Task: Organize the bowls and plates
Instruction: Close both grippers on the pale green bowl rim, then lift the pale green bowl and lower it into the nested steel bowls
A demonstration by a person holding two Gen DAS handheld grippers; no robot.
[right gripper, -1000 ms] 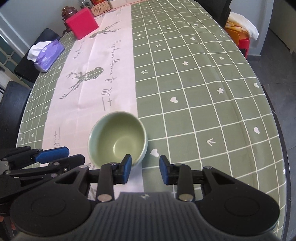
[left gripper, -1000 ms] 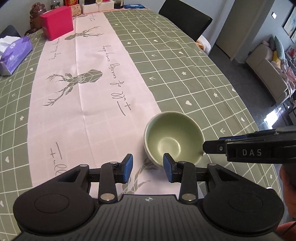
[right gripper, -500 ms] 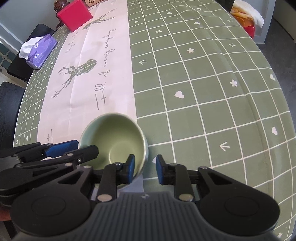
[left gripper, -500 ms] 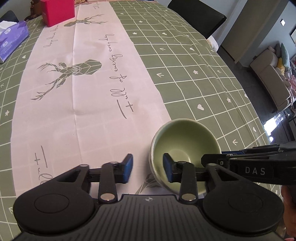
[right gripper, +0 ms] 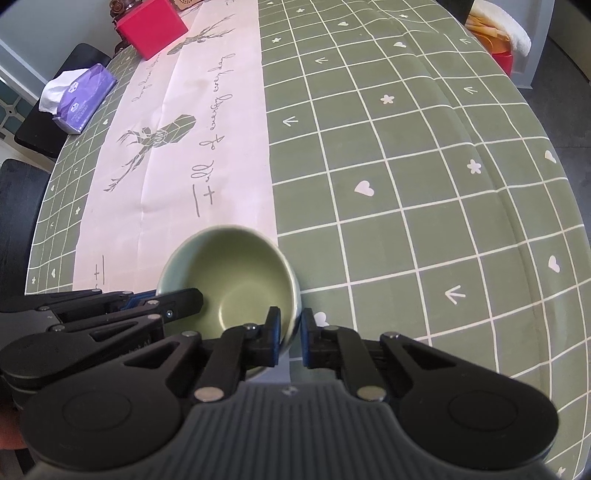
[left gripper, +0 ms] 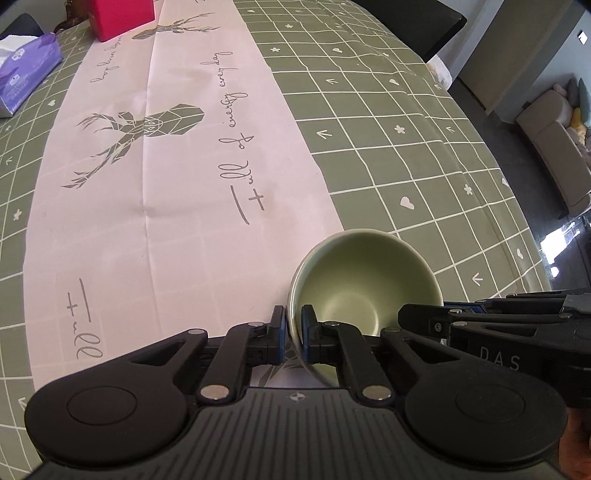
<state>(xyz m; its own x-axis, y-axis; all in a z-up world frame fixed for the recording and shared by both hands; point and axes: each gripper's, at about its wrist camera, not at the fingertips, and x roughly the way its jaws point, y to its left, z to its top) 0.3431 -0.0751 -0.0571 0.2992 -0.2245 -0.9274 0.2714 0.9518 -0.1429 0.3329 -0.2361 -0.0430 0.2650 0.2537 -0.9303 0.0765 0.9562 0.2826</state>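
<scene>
A green bowl (left gripper: pixel 364 284) sits at the near end of the table, on the edge of the pale pink runner; it also shows in the right wrist view (right gripper: pixel 236 280). My left gripper (left gripper: pixel 293 330) is shut on the bowl's left rim, one finger outside and one inside. My right gripper (right gripper: pixel 291 334) is shut on the bowl's right rim in the same way. Each gripper shows in the other's view, the right one (left gripper: pixel 480 325) and the left one (right gripper: pixel 110 310). No plates are in view.
The table wears a green checked cloth (right gripper: pixel 406 166) with a pink deer runner (left gripper: pixel 166 147). A red box (right gripper: pixel 151 27) and a purple tissue pack (right gripper: pixel 79 98) lie at the far left. A dark chair (left gripper: pixel 413 22) stands at the far right.
Both grippers have moved in and closed on opposite sides of the bowl's rim; a second ago both were open just short of it.
</scene>
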